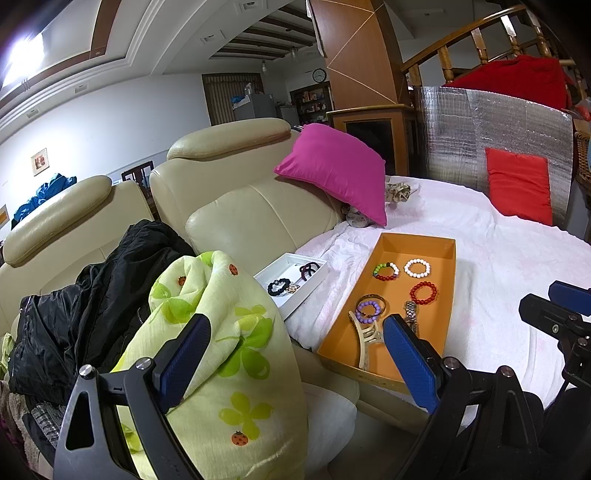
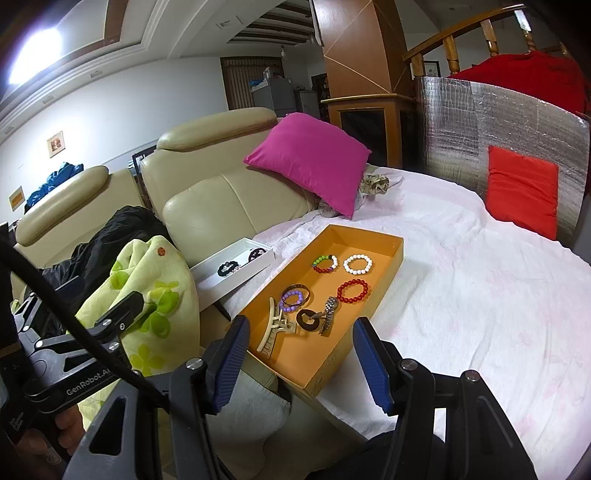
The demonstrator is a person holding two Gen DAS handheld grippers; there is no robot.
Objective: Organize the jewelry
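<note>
Above orange tray: open, reachable from above.
Right side: bare white bedspread (open).
Left side: white box, green blanket crowd in.

Home living room: sofa, cushions.

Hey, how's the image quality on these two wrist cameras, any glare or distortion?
Left wrist: blown-out ceiling light top left, fisheye bending, dark corners; orange cardboard tray sharp. Right wrist: the same ceiling glare, curved wooden railing, white bead bracelet crisp.
</note>
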